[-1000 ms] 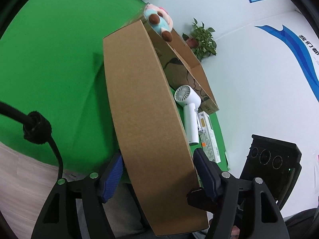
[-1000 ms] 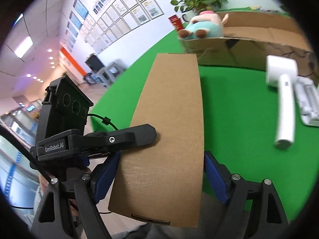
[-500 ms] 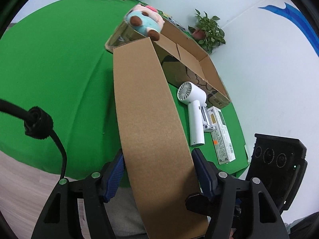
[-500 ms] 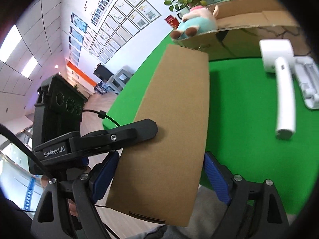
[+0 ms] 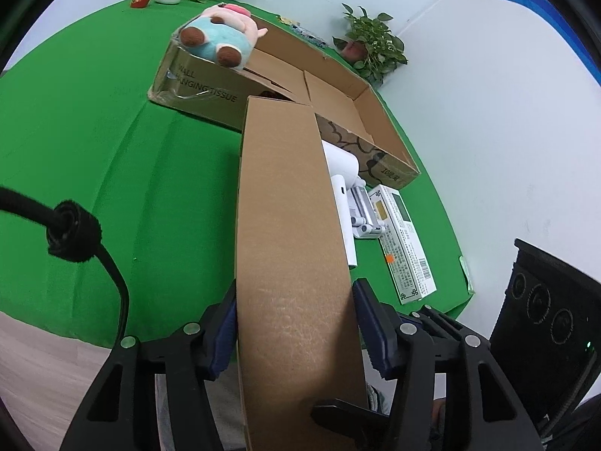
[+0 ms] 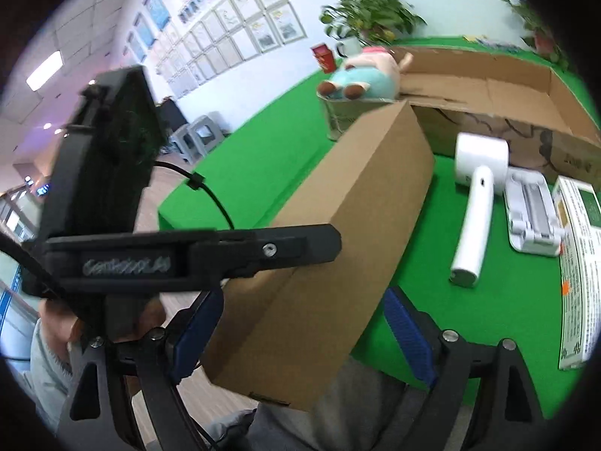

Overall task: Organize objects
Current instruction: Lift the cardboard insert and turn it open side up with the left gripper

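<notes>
Box [image 5: 289, 263] tilted; left gripper [image 5: 296, 334] closing around it.

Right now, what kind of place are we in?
Probably an office or lab staged for recording: a table draped in green cloth, framed certificates along the wall, potted plants, ceiling panel lights.

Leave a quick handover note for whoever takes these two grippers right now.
Left gripper: jaws closing, pads on the long brown box.
Right gripper: straddles the same box, right pad clear of it.
Plush toy rests on the edge of the open carton.
Left on the green table: hair dryer, white stand, printed box. Brown box not yet placed.
</notes>
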The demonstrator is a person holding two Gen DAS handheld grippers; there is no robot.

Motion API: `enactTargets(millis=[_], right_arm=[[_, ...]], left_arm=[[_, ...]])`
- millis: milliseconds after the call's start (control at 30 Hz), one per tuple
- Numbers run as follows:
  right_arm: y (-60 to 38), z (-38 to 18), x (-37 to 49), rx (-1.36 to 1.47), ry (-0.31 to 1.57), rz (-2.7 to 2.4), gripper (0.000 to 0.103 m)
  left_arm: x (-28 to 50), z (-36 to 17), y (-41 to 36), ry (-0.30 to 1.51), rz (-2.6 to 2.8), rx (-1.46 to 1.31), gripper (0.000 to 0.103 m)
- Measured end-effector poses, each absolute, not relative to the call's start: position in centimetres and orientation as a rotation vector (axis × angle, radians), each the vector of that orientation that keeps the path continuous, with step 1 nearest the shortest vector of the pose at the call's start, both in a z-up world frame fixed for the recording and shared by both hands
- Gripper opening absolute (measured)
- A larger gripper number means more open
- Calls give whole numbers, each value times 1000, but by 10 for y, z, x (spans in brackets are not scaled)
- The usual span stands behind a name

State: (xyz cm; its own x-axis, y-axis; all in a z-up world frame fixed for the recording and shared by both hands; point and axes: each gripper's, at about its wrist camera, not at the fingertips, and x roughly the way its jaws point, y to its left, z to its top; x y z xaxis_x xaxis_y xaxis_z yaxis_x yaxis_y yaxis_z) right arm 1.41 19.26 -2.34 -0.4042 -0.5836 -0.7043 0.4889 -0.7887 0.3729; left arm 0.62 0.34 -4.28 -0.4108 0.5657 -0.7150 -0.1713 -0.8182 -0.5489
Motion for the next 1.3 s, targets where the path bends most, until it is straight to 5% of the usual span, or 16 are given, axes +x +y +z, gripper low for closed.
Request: enactTargets(millis=[700,833,1300], right_arm=[[206,-27,12,1192,-178,-2157,87],[208,-29,11,1200,-178,-2157,87],[234,-15,14,1180,-150,-2265,86]], left_arm=[[1,-39,15,-541,2243,-1393,52],[-1,-43,20,-547,2207,-1399,35],[-13,-35,59,-524,2086,-1318,20]])
